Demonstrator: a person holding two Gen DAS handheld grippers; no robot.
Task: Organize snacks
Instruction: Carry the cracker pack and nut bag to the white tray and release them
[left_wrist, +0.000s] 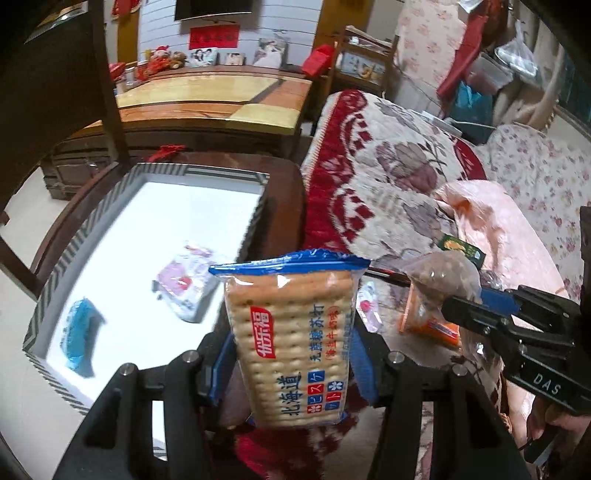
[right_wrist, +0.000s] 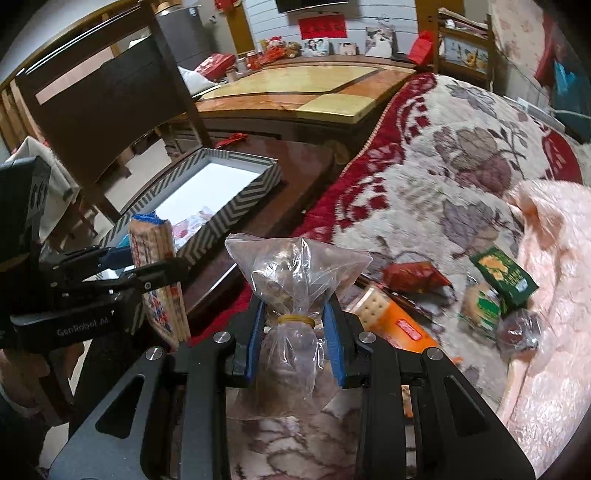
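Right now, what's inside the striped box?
The striped box holds a blue packet and a pink-and-white packet on its white floor. The near right corner is hidden behind the cracker pack in the left gripper.

The clear bag's brown contents and the blue packet blur unreadably

Glossy blue-edged plastic cracker wrapper; clear crinkled plastic bag, yellow rubber-banded; matt black gripper with blue pads; polished dark wooden bench; plush floral cloth blanket; chevron-patterned paper box.
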